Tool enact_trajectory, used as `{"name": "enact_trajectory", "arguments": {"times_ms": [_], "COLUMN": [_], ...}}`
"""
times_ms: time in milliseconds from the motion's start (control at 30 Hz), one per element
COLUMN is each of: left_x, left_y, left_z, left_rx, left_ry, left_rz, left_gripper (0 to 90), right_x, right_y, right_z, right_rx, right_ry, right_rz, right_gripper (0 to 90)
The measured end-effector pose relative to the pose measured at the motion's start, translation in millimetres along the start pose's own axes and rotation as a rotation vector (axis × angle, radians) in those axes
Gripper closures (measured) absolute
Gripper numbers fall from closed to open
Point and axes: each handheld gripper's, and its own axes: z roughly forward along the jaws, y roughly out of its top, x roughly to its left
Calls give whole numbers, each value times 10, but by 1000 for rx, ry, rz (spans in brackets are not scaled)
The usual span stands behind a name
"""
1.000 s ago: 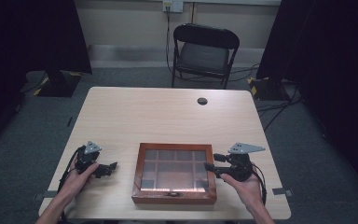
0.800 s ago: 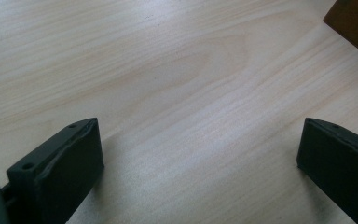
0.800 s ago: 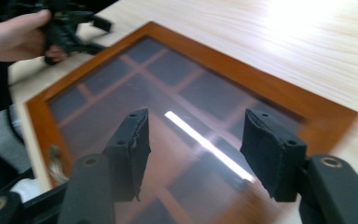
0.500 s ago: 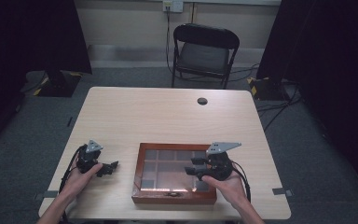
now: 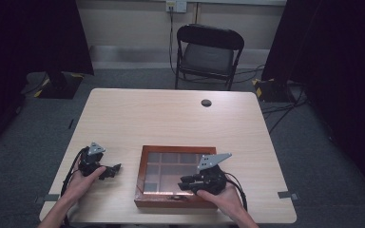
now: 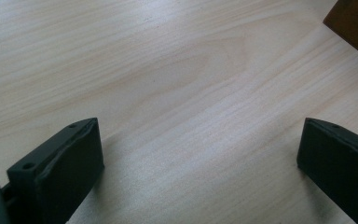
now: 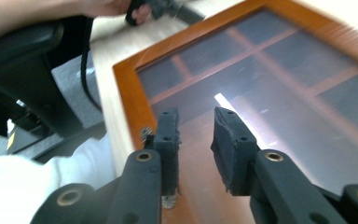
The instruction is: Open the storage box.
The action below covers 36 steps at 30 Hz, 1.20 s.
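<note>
Right tool (image 5: 184, 184) nearly closed above wooden box's (image 5: 142, 176) near edge, table (image 5: 171, 118) beyond bare

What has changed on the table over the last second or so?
The right gripper has slid from the box's right side leftward over the glass lid of the wooden box, toward the front edge. Its jaws have just been closing and now stand narrow, with nothing between them. The left gripper stays beside the box on the table, jaws wide. The box has not moved and its lid is down.
</note>
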Motion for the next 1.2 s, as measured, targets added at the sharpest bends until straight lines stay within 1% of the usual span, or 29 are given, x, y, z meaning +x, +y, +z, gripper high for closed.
{"name": "enact_trajectory", "arguments": {"times_ms": [33, 67, 100, 133, 167, 367, 433, 467, 533, 567, 600, 633, 667, 700, 733, 767, 800, 833, 867, 900, 933, 967, 1000, 1033, 1067, 1100, 1133, 1167, 1200], "left_x": [0, 0, 0, 0, 0, 0, 0, 5, -5, -1, -21, -21, -16, -18, -19, -20, -19, -24, -28, -28, -11, -19, -21, -23, -26, -34, -45, -45, -45], "left_y": [0, 0, 0, 0, 0, 0, 0, 3, 14, 21, 31, 31, 35, 36, 36, 36, 37, 35, 34, 34, 38, 38, 38, 40, 42, 42, 47, 47, 52], "left_z": [0, 0, 0, 0, 0, 0, 0, -2, 11, 13, 34, 34, 32, 33, 34, 34, 32, 34, 29, 29, 16, 15, 14, 5, 0, -1, -15, -15, -33], "left_rx": [0, 0, 0, 0, 0, 0, 0, 7, 4, 12, -3, -3, 6, 6, 6, 7, 7, -5, -22, -22, -13, -24, -26, -27, -22, -22, -15, -15, -7], "left_ry": [0, 0, 0, 0, 0, 0, 0, 1, 7, 9, 6, 6, 6, 9, 10, 12, 14, 22, 33, 33, 33, 37, 35, 36, 28, 20, 8, 8, -4], "left_rz": [0, -1, 0, 0, 0, -1, -1, 9, -1, 10, -11, -11, -1, -2, -4, -4, -5, -20, -41, -41, -28, -44, -45, -41, -36, -36, -26, -26, -10], "left_gripper": [0, 0, 0, 0, 0, 0, 0, 0, 0, 0, 0, 0, 0, 0, 0, 0, 0, 5, 51, 70, 70, 97, 118, 135, 155, 155, 166, 172, 172], "right_x": [0, 31, 43, 43, 67, 122, 129, 137, 131, 123, 125, 125, 130, 143, 143, 155, 155, 165, 174, 174, 171, 169, 171, 173, 179, 179, 172, 172, 167], "right_y": [0, -24, -32, -32, -47, -86, -101, -116, -133, -141, -144, -144, -142, -141, -141, -138, -138, -133, -129, -129, -130, -133, -134, -134, -119, -119, -102, -102, -99], "right_z": [0, 52, 70, 70, 87, 83, 88, 92, 98, 109, 119, 119, 122, 131, 131, 140, 140, 142, 145, 145, 146, 147, 147, 147, 145, 145, 149, 149, 149], "right_rx": [0, 24, 35, 35, 43, 44, 54, 66, 74, 77, 75, 75, 77, 75, 75, 76, 76, 77, 81, 81, 79, 77, 75, 76, 84, 84, 96, 96, 97], "right_ry": [0, 15, 20, 20, 33, 61, 64, 67, 70, 73, 76, 76, 72, 71, 71, 70, 70, 67, 58, 58, 59, 61, 61, 61, 61, 61, 66, 66, 70], "right_rz": [0, -10, -15, -15, -24, -32, -36, -41, -40, -44, -43, -43, -49, -60, -60, -73, -73, -91, -98, -98, -96, -96, -97, -99, -114, -114, -123, -123, -125], "right_gripper": [724, 737, 741, 741, 755, 777, 777, 776, 775, 781, 789, 789, 789, 791, 791, 790, 790, 791, 802, 802, 804, 806, 808, 809, 818, 818, 820, 820, 821]}}
